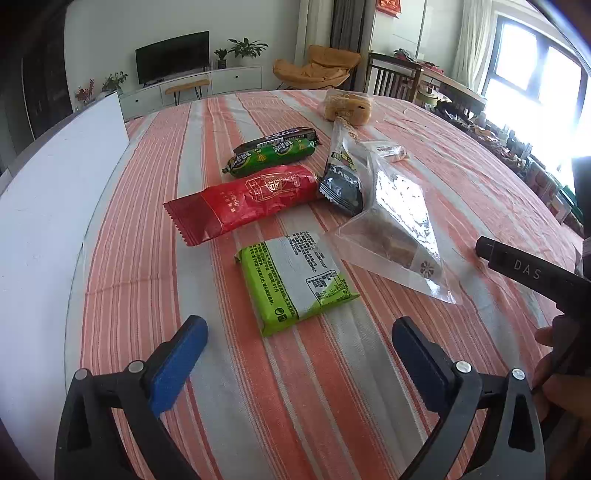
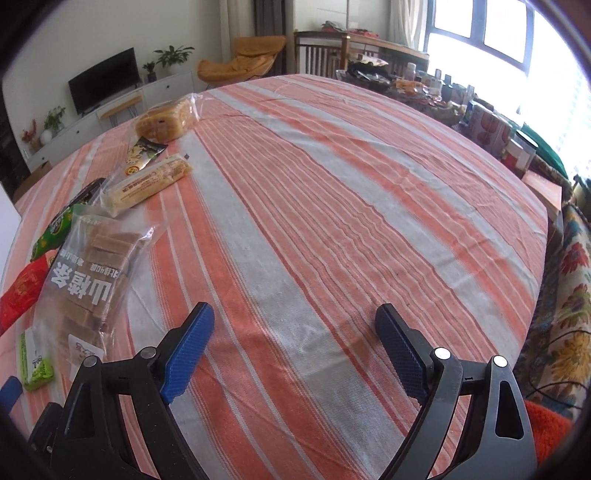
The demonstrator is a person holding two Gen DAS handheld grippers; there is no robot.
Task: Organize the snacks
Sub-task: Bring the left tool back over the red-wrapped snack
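Daylight, bright, entering from the window (image 2: 491,33), which is blown out to white in both views. Glare on the clear bag (image 1: 399,225) nearest the window side; soft shadows on the striped tablecloth (image 2: 332,192). Strong fisheye curvature with dark corner vignetting; focus sharp, no motion blur.

Snacks (image 1: 295,206) crowd left; striped cloth (image 2: 332,203) right lies bare.

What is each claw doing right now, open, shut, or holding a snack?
Left claw: open, empty, just short of the green snack packet.
Right claw: open, empty, over bare striped tablecloth.
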